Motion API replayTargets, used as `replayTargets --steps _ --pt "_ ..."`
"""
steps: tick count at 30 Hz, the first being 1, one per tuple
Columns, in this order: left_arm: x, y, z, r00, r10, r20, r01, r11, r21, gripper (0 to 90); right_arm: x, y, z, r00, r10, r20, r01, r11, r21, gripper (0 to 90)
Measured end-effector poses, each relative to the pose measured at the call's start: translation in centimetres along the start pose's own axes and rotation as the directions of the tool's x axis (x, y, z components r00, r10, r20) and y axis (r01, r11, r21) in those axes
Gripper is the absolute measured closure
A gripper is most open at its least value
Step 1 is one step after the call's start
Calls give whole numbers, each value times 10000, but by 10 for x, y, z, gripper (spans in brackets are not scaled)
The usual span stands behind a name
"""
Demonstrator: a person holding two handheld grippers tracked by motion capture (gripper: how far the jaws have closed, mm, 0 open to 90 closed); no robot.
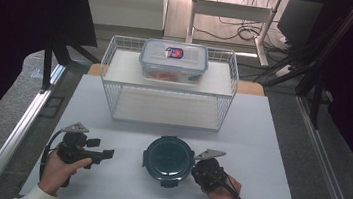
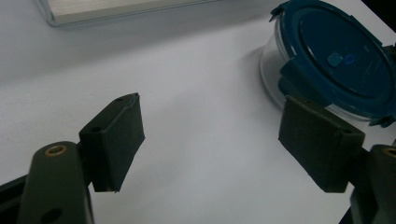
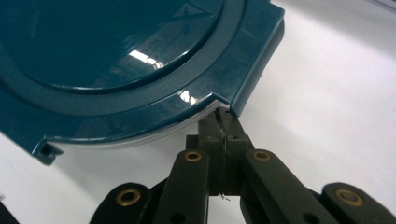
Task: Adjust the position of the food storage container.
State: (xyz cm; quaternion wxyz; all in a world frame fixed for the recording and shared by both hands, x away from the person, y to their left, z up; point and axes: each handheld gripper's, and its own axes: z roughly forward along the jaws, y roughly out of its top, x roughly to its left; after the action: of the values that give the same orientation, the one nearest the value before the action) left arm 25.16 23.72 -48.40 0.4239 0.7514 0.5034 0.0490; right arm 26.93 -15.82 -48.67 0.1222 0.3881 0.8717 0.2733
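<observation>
A round glass container with a dark teal clip lid (image 1: 168,159) (image 2: 336,56) (image 3: 116,56) stands on the white table near the front edge. My left gripper (image 1: 100,157) (image 2: 210,140) hovers to its left, open, with bare table between the pads. My right gripper (image 1: 194,168) (image 3: 224,123) is at the container's right side. Its jaws are pressed together, and their tips sit tucked under the lid's rim beside a side latch flap (image 3: 259,60). A hand holds each gripper.
A white wire rack (image 1: 165,111) stands at the back middle of the table. On its top shelf rests a clear rectangular box with a blue-clipped lid (image 1: 174,61). The rack's base edge (image 2: 116,11) lies beyond my left gripper. Dark stands flank the table.
</observation>
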Motion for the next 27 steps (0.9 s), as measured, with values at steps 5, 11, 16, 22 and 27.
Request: replayTargets --steps 5,11,16,22,27 --pt "1 0 -1 10000 -71 -31 71 10000 -19 217 10 8 5 9992 -274 -279 274 9996 6 895" --pt "3 0 0 9999 -96 -77 96 10000 -5 217 21 18 12 9966 -596 -571 598 9982 25 894" --pt "4 0 -1 9999 -136 -105 135 9999 -31 218 19 17 13 9954 -516 -801 513 9987 -62 894" --pt "4 -1 -1 9999 -126 -56 125 9997 -207 217 15 10 -9 9936 -392 -1061 335 9979 -553 894" --pt "-1 1 -2 9999 -18 -144 11 9987 -504 210 -5 4 -34 9926 441 -1135 -612 9864 -1525 892"
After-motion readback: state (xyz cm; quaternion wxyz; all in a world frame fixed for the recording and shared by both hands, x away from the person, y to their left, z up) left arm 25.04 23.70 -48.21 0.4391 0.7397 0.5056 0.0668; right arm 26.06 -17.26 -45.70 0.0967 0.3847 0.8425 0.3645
